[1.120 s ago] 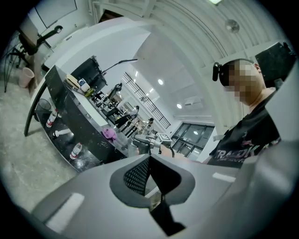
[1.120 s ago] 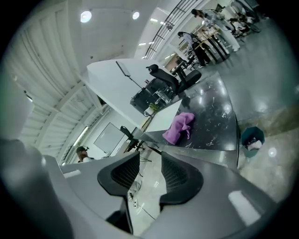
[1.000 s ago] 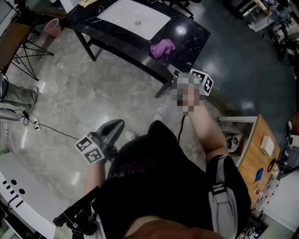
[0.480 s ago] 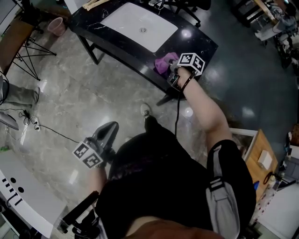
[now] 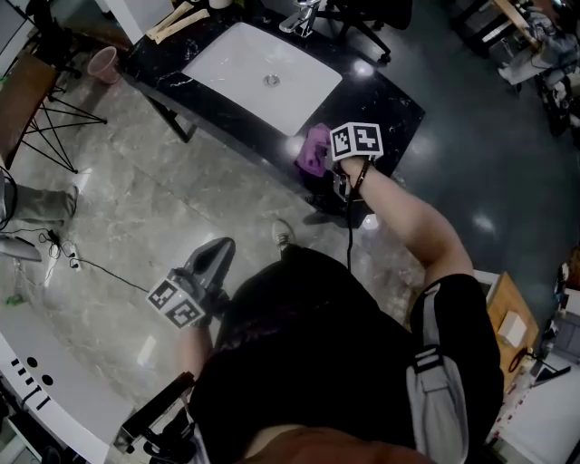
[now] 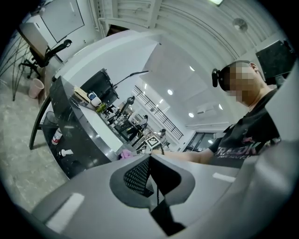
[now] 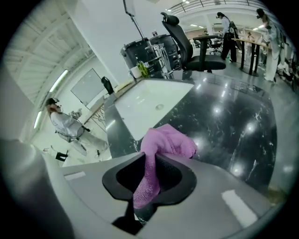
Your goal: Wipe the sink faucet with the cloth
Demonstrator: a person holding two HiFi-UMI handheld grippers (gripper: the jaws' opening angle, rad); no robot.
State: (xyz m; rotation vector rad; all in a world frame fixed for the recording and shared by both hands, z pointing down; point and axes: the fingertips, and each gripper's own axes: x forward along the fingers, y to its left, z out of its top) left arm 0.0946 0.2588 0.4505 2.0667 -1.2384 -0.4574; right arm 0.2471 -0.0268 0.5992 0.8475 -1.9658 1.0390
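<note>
Head view: I look down from the head cam. My R gripper (image 5: 331, 168) is at the near edge of the black shiny stone counter (image 5: 385, 86). It sits right on the pink fluffy cloth (image 5: 313, 149). The cloth lies on the counter, just beside the right end of the flat white sink (image 5: 231, 59). The shiny metal faucet (image 5: 304, 16) is at the far side of the sink, well apart from the cloth. My L gripper (image 5: 222, 246) is over the grey stone floor (image 5: 136, 208), away from the counter.

Left gripper view: the L gripper (image 6: 150, 177) has its fingers shut tight together w/ nothing in them. Past them I see the counter (image 6: 74, 140) from the side. The cloth (image 6: 126, 153) is a tiny pink bit on it, next to the R gripper's black and white marker cube (image 6: 150, 144).

Right gripper view: the R gripper (image 7: 148, 163) has just been closing its fingers. They now pinch a strip of the cloth (image 7: 168, 142), which hangs down between them. The rest of the cloth is bunched up past the tips, over the counter (image 7: 233, 121). The sink (image 7: 149, 105) is just behind it. A black office chair (image 7: 187, 46) stands past the counter.
</note>
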